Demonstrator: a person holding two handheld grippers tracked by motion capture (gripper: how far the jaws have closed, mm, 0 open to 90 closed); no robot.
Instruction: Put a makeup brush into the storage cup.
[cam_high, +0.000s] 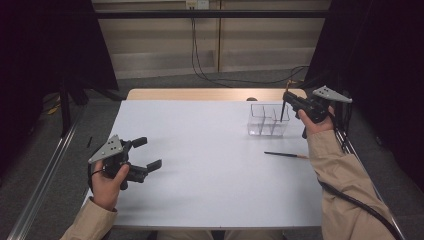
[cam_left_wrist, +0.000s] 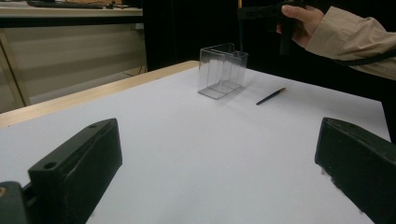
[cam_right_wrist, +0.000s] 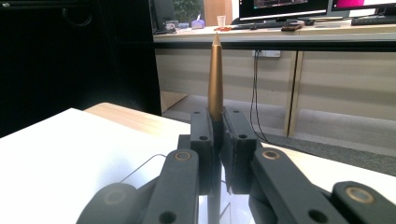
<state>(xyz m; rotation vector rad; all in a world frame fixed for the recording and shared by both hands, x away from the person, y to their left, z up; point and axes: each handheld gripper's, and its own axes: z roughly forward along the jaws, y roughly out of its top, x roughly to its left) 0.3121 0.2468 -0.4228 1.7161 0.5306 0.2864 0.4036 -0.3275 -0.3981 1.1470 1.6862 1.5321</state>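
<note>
Overhead, right hand-held gripper (cam_high: 289, 101) clamps a pen (cam_high: 283, 109) upright.

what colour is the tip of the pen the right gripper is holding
Gold-brown: the thin pen's pointed end rises between the right gripper jaws, clearest in the right gripper view.

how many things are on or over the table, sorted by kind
Pens: 2, one lying on the table and one held upright in the right claw over the box
Clear boxes with compartments: 1
Claws: 2, the left claw open and holding nothing, the right claw shut on its pen
Total: 5
</note>
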